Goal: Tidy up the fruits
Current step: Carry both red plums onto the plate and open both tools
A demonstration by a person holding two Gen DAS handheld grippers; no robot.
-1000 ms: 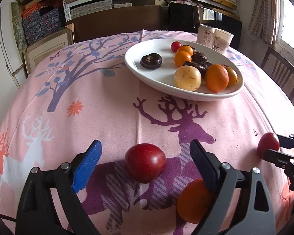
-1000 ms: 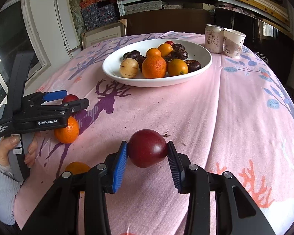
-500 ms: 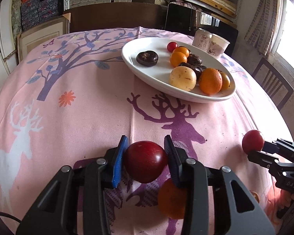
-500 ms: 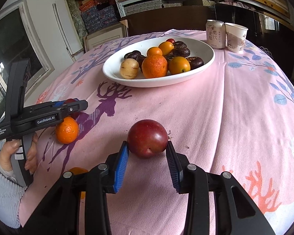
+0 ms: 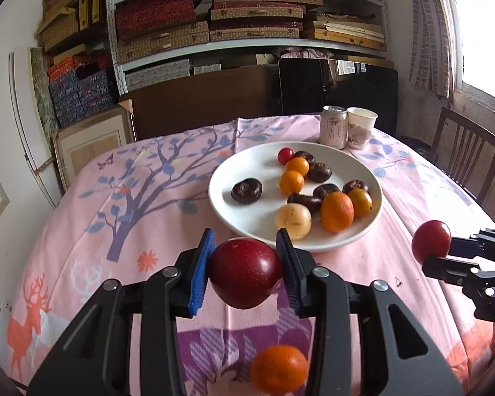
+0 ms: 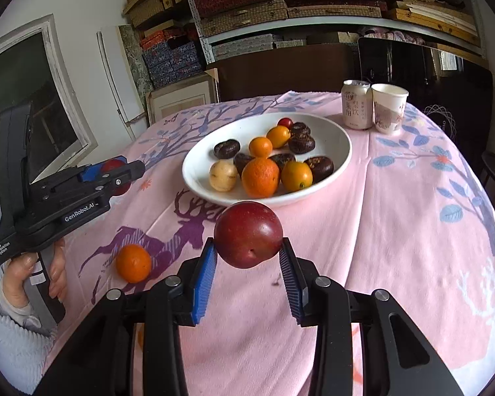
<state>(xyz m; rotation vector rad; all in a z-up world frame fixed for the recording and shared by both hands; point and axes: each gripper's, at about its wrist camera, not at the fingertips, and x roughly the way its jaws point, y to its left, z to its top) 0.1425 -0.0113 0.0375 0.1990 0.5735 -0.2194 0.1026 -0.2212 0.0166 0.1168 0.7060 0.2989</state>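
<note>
Nearest us, our left gripper (image 5: 246, 265) clamps a dark red plum (image 5: 245, 273) between its blue pads, lifted above the pink tablecloth (image 5: 155, 231). Our right gripper (image 6: 247, 264) likewise pinches a second plum (image 6: 248, 234) in the air. One loose orange (image 6: 133, 263) lies on the cloth below. Farther off sits the white bowl (image 6: 341, 151) of mixed fruit, with a can (image 6: 357, 104) and paper cup (image 6: 388, 108) behind it. We judge we are mid-carry; next, each plum needs lowering into the bowl and releasing.

Box-laden shelves (image 5: 247, 26), wooden chair (image 5: 468, 161), bright window (image 5: 485, 26)
</note>
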